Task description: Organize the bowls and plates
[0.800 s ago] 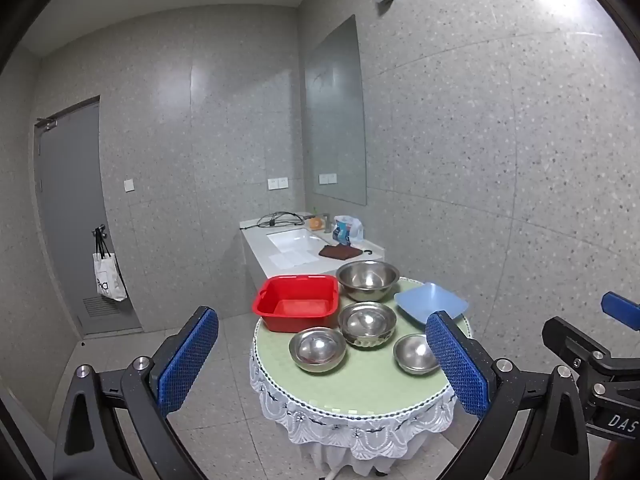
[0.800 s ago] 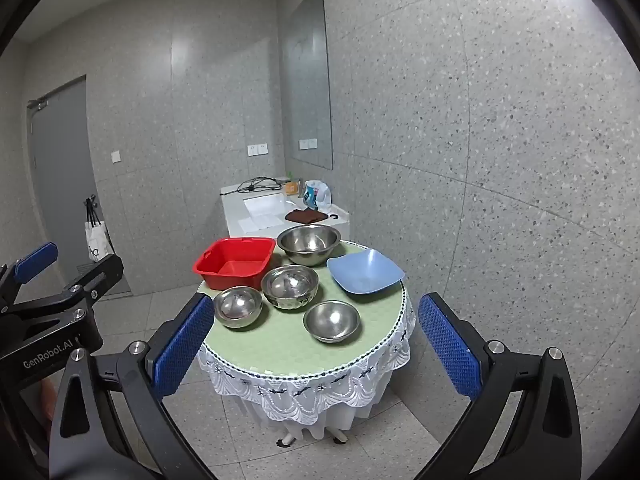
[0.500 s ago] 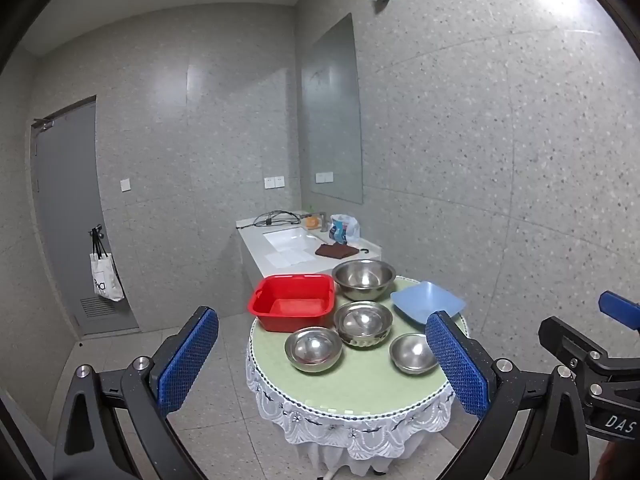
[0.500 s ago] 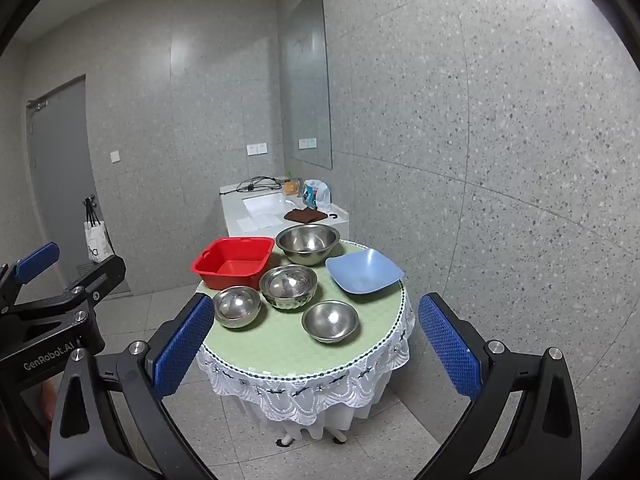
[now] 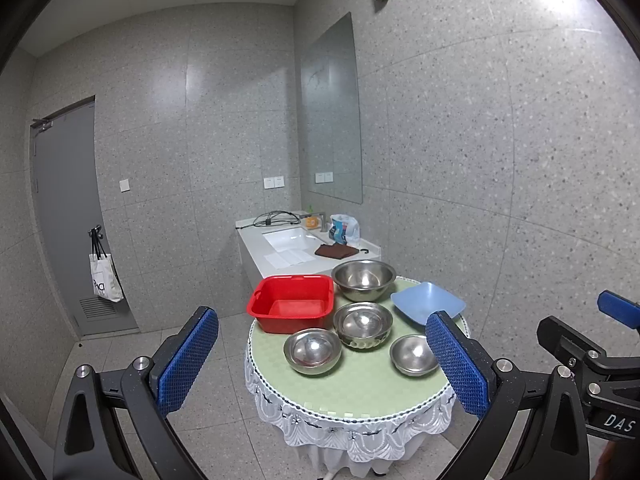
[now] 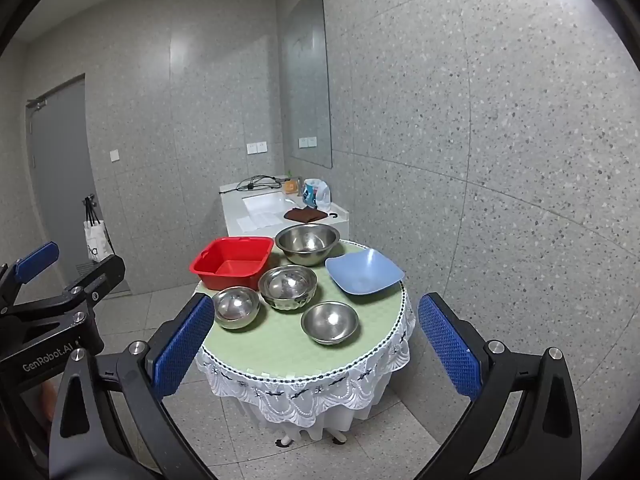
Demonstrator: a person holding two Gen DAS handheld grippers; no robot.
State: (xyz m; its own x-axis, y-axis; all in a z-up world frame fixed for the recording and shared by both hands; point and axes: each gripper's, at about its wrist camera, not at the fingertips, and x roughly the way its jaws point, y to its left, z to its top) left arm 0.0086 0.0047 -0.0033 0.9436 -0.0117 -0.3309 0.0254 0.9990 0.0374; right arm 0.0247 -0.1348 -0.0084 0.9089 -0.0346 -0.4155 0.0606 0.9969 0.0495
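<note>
A small round table (image 5: 360,388) (image 6: 280,344) with a green top stands ahead. On it are a red basin (image 5: 294,302) (image 6: 234,262), a large steel bowl (image 5: 363,279) (image 6: 307,242), a stacked medium steel bowl (image 5: 363,324) (image 6: 287,286), two small steel bowls (image 5: 313,350) (image 5: 412,354) (image 6: 236,306) (image 6: 330,321), and a blue square plate (image 5: 427,302) (image 6: 364,271). My left gripper (image 5: 324,368) and right gripper (image 6: 316,344) are both open and empty, well short of the table.
A white sink counter (image 5: 296,246) with a brown cloth, cables and a bag stands behind the table against the speckled wall. A grey door (image 5: 66,216) with a hanging tote bag (image 5: 104,282) is at the left. Tiled floor surrounds the table.
Both grippers have drifted slightly; the table sits a little lower and nearer in the left view. The dishes have not moved and both grippers stay open.
</note>
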